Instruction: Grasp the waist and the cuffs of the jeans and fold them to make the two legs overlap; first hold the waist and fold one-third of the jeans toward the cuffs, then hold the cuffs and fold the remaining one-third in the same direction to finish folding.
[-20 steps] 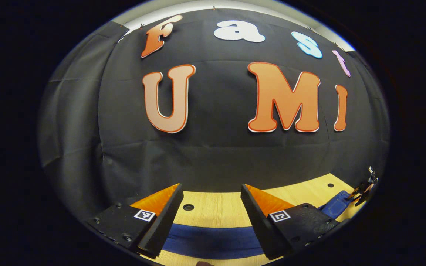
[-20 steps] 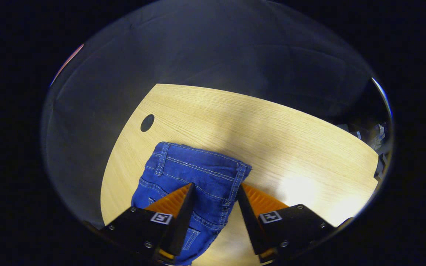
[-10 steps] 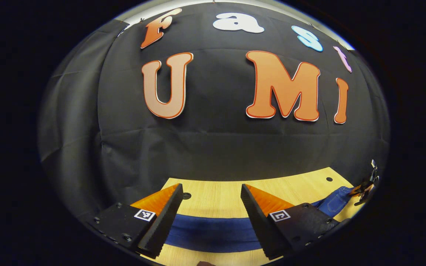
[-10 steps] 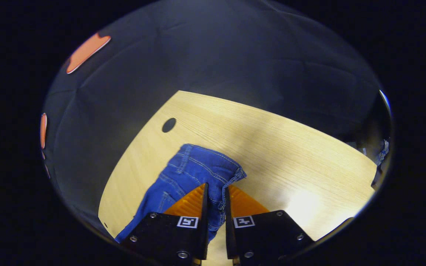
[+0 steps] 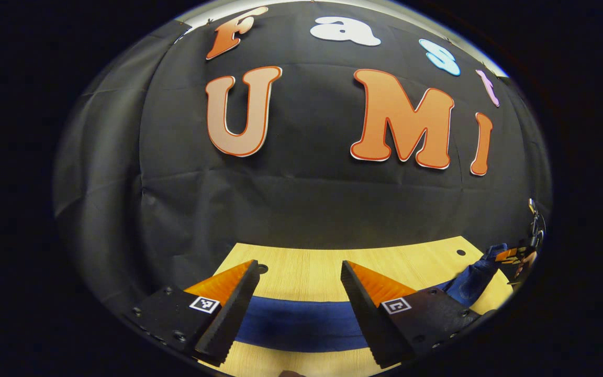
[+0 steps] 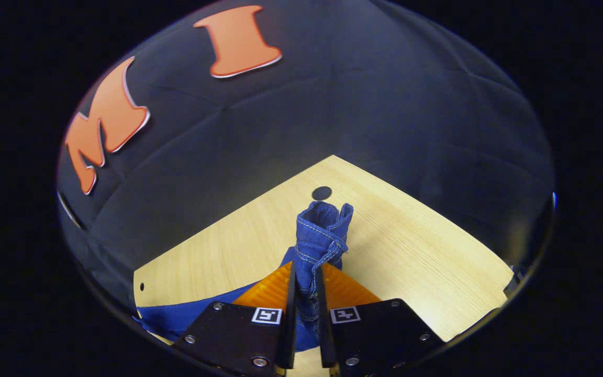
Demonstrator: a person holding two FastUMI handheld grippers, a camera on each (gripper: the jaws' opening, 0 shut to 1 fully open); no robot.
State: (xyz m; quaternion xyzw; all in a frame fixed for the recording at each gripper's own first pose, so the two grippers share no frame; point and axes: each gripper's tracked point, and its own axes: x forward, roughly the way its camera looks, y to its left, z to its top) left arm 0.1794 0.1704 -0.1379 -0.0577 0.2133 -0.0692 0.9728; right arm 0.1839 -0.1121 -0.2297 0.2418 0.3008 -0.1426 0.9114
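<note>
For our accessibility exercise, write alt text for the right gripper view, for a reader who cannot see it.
The right gripper is shut on the jeans, pinching a bunched, stitched edge that stands up between its fingers. Behind it lies a light wooden table with a round hole, and more denim trails off to the lower left.

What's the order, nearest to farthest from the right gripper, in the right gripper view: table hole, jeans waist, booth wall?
1. jeans waist: pinched between the right gripper fingers, standing up above them.
2. table hole: on the wooden table, just beyond the top of the waist.
3. booth wall: black cloth behind the table's far edge.
</note>
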